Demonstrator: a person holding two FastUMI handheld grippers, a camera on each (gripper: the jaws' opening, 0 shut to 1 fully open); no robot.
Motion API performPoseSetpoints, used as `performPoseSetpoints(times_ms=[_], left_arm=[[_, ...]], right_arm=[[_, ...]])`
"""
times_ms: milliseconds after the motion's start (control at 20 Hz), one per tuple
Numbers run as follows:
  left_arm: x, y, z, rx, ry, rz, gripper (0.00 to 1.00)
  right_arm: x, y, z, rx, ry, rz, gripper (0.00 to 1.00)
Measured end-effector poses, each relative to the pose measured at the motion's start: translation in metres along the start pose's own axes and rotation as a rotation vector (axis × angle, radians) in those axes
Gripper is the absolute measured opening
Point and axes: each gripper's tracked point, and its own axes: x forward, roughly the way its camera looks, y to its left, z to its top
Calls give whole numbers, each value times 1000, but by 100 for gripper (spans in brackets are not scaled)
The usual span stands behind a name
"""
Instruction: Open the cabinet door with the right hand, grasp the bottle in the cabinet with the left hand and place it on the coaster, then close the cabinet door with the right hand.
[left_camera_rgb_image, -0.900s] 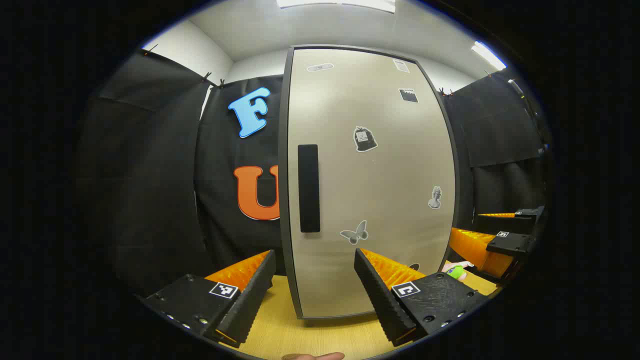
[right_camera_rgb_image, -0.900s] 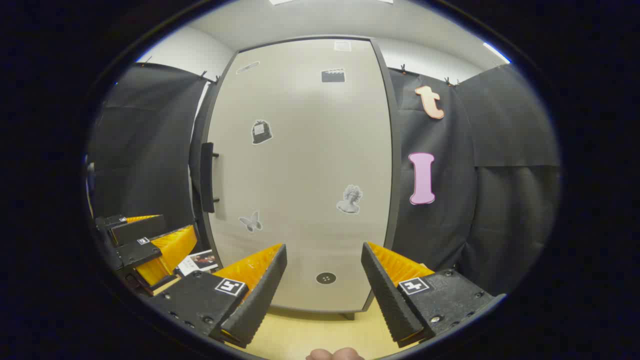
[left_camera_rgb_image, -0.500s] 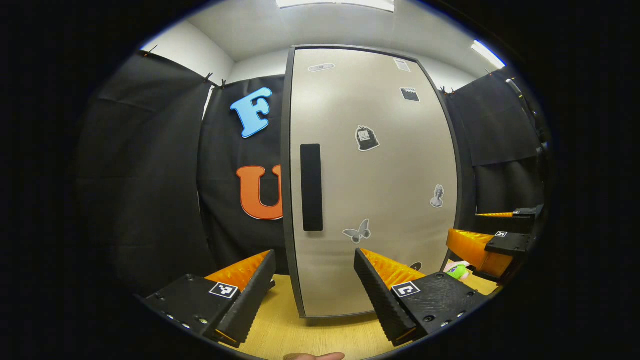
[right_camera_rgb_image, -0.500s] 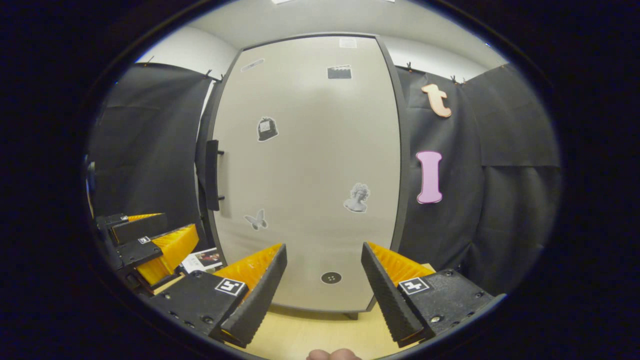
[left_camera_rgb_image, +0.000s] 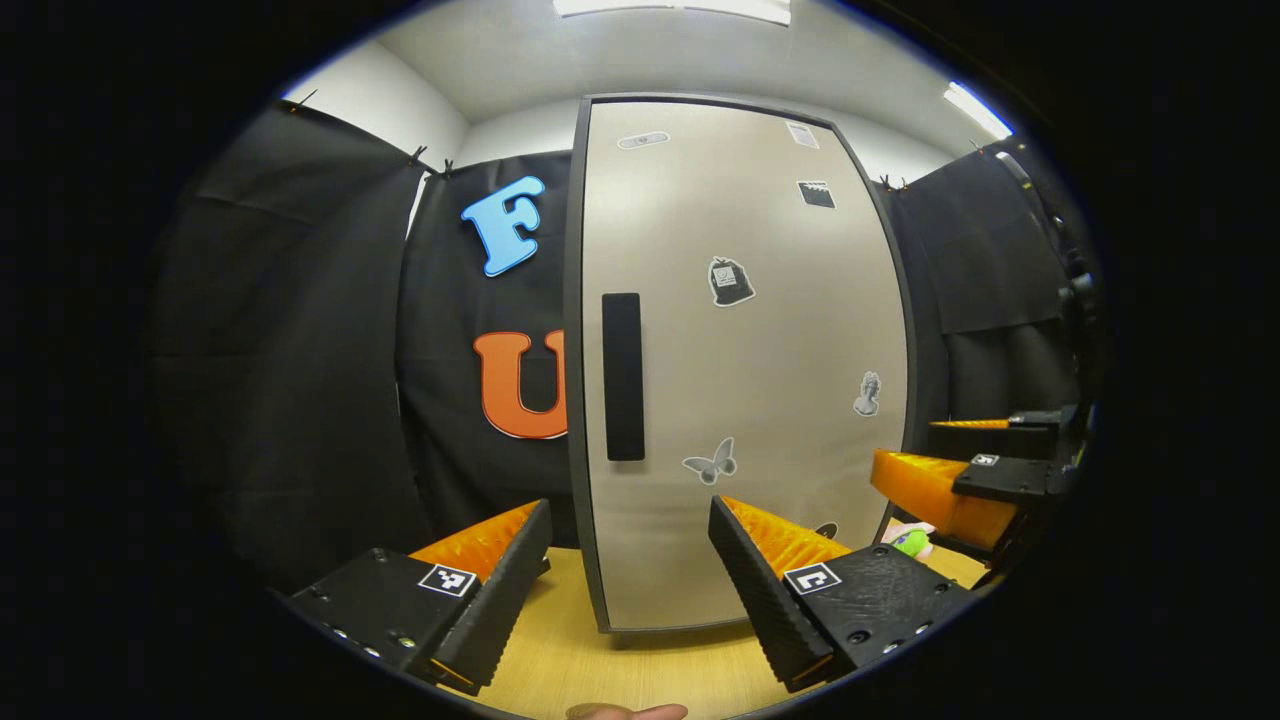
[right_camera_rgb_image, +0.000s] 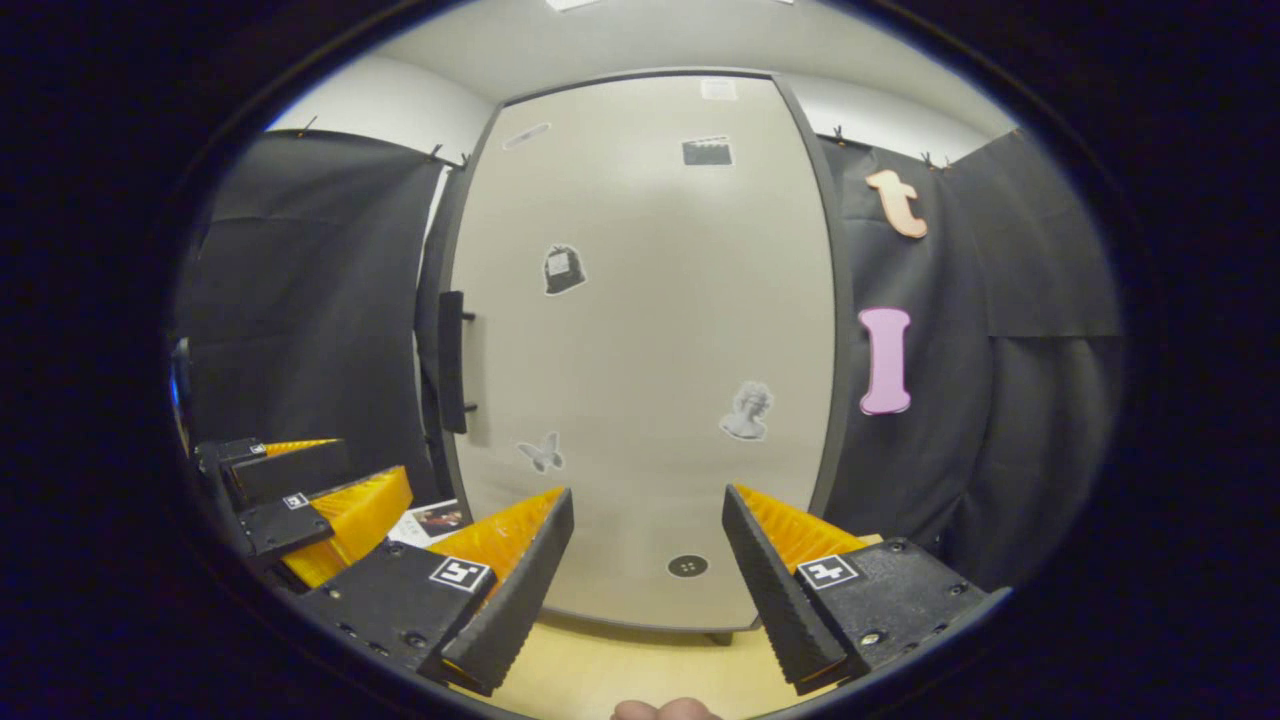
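The cabinet door (left_camera_rgb_image: 745, 370) is seen shut, standing on the wooden table (left_camera_rgb_image: 570, 655) ahead of both tools. Its black handle (left_camera_rgb_image: 623, 376) lies above and between the spread fingers of the left gripper (left_camera_rgb_image: 628, 545), well apart from them. In the right gripper view, the right gripper (right_camera_rgb_image: 648, 535) is held open and empty before the door's lower part, with the handle (right_camera_rgb_image: 453, 362) up to its left.
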Motion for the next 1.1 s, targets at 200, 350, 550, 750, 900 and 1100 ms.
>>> performPoseSetpoints(times_ms=[200,350,550,750,900,1100], left_arm=[[-35,24,-9,-12,31,38,96],[-59,52,-8,-7,31,98,96],[-85,84,-20,29,50,183,96],[-103,104,-35,18,77,223,96],[-108,123,-35,14,69,250,96],[-108,130,-41,1,83,241,96]], right_arm=[[26,44,17,-45,-21,94,97],[51,82,25,-67,-31,152,95],[83,131,41,-61,-61,201,96],[120,154,49,-55,-34,150,96],[124,163,52,-81,-41,139,97],[134,166,39,-116,20,118,52]])
